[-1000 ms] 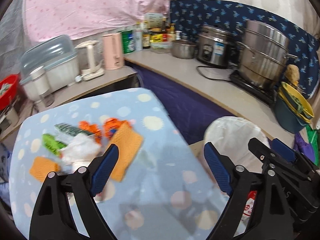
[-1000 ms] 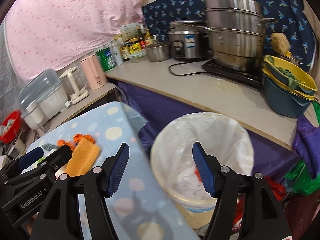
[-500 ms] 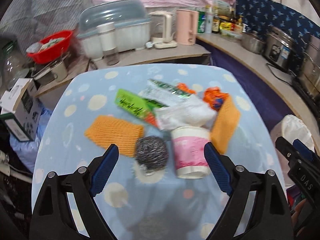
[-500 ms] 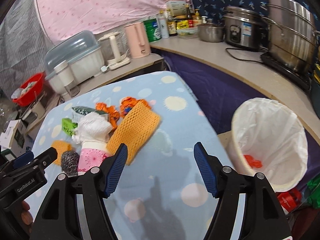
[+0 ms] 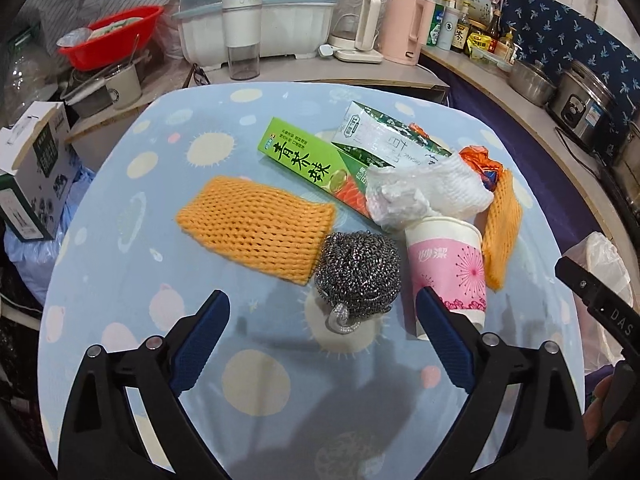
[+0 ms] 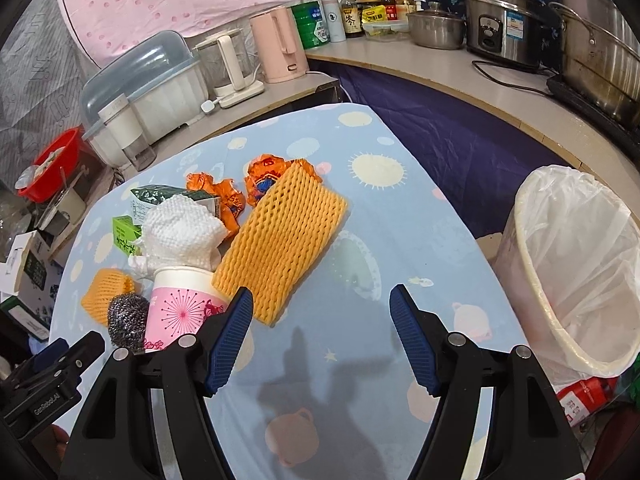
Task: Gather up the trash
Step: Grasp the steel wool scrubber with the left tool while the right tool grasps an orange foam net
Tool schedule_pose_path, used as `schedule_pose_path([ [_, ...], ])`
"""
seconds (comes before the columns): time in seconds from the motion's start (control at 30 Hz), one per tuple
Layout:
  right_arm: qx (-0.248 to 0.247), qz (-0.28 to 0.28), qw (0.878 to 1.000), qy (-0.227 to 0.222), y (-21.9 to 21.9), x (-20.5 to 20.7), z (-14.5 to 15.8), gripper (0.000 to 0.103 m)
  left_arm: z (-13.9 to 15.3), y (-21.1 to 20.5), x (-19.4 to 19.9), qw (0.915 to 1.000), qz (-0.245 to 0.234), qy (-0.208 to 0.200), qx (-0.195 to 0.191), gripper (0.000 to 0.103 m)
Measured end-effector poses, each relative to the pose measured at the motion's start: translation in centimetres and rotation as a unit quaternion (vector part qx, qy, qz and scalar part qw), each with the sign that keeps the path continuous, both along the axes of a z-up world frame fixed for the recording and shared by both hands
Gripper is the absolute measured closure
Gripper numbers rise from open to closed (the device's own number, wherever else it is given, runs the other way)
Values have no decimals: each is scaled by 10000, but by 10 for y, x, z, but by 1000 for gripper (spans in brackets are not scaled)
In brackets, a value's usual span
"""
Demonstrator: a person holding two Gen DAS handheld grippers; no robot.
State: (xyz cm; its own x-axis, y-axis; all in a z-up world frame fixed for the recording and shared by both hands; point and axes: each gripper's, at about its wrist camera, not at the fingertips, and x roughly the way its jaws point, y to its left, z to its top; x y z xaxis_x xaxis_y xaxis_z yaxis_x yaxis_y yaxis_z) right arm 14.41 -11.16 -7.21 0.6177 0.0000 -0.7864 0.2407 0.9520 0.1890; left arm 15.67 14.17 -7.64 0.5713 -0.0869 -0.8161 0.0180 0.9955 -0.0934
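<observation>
Trash is found heaped on the surface (image 5: 120, 280), well clear of the lined bin (image 6: 576, 264) standing beside its right edge, presumably so items can be lifted across. The left tongs (image 5: 322, 324) are opening wide, nothing between them, poised just short of the scourer (image 5: 358, 268) and cup (image 5: 448, 264). The right tongs (image 6: 322, 332) stand partly open and empty, near the large net (image 6: 280, 236). The cup lies on its side, mouth pointing away. The net's long axis runs diagonally toward the far right.
</observation>
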Motion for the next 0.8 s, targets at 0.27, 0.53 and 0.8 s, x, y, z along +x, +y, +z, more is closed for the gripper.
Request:
schedule_pose_path([
  [0.27, 171, -34, 9998, 43, -2, 25, -8, 35, -15, -3, 23, 9997, 46, 154, -177, 12],
  [0.53, 551, -214, 9982, 128, -2, 55, -19, 35, -27, -10, 29, 9988, -250, 288, -296, 44],
  [0.8, 635, -290, 9964, 480, -3, 75, -53, 48, -25, -18, 26, 9985, -458, 249, -182, 57],
])
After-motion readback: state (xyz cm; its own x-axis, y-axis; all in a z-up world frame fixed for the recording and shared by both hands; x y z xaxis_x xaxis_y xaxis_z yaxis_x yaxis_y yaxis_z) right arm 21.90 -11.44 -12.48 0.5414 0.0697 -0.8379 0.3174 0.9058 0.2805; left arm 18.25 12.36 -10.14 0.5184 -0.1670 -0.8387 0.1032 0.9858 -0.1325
